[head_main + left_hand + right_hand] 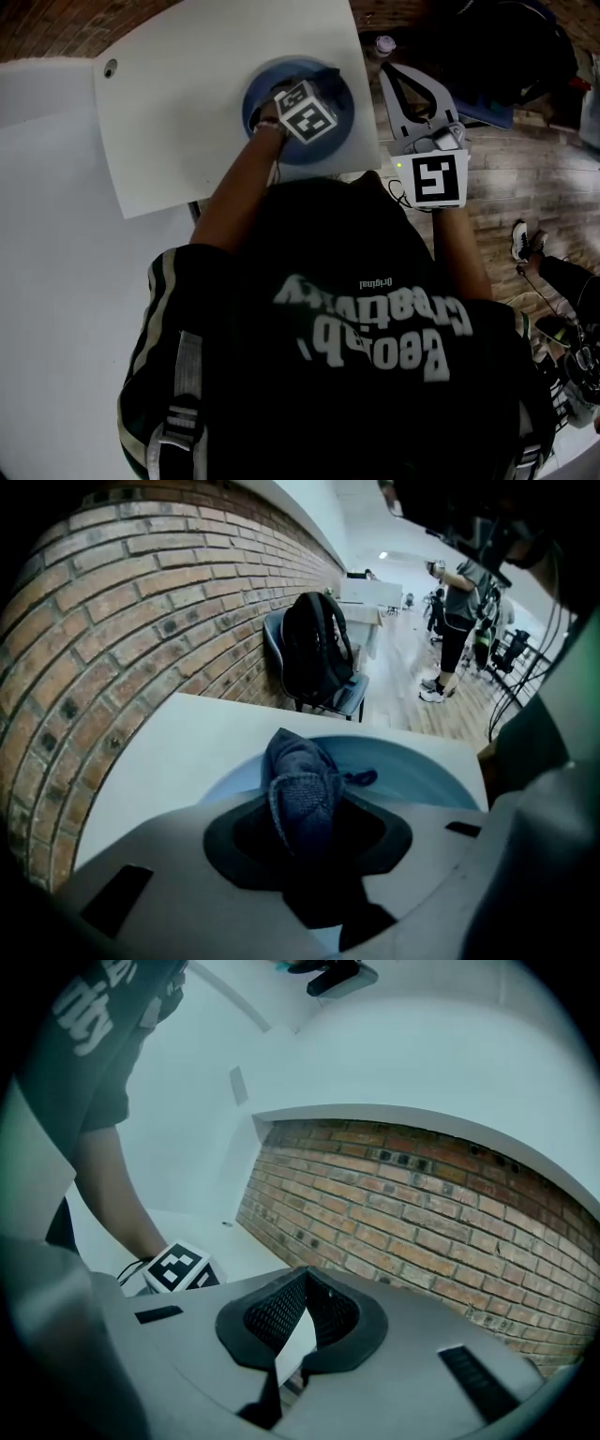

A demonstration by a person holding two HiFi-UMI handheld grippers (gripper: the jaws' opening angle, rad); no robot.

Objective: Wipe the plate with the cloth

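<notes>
White table [178,103] — blue plate [330,147] on it; perhaps a hole [111,67] by one corner.

The cloth [302,794] is coarse knitted fabric, rough and matt. The plate [422,782] looks smooth, faintly glossy. The tabletop [187,103] is smooth and matt; the wall [122,621] is rough brick; the floor [534,178] is polished wood.

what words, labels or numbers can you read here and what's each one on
"Original": small print on the person's shirt, upside down in the head view.
"Creativity": large letters just below it in that view, also upside down.
A second large word under that: cannot be read with certainty.
Marker cubes: black-and-white code squares only, no words.
Nothing else is legible.
</notes>
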